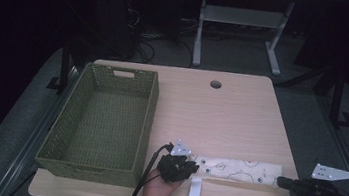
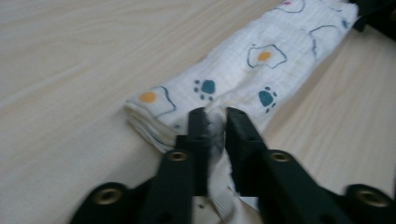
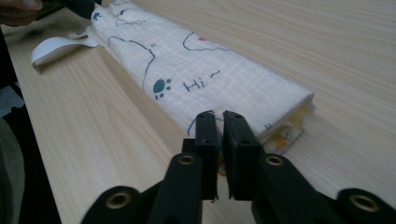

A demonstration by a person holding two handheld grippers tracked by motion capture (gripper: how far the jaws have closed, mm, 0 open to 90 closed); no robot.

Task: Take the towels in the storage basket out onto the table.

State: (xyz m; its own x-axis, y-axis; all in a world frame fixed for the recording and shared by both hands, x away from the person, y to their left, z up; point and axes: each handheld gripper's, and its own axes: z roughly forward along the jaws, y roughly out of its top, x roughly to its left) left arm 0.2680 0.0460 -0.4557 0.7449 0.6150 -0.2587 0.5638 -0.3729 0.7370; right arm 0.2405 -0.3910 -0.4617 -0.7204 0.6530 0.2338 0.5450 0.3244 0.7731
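Note:
A folded white cloth [image 1: 239, 169] printed with paw prints and outlines lies as a long strip near the table's front edge. My left gripper [image 1: 185, 167] is shut on its left end; in the left gripper view the jaws pinch a fold of the cloth [image 2: 243, 74] at the left gripper [image 2: 215, 116]. My right gripper [image 1: 284, 182] is shut on the right end; in the right gripper view the jaws of the right gripper [image 3: 219, 122] clamp the near edge of the cloth [image 3: 196, 70]. A white strap [image 1: 195, 188] hangs from the left end, and the strap [image 3: 51, 49] lies curled on the wood.
A green woven basket [image 1: 65, 130] stands empty on the left half of the wooden table [image 1: 221, 114]. A round cable hole [image 1: 215, 84] sits near the table's far edge. The person's hands come in at the front edge. Dark floor and desk legs lie beyond.

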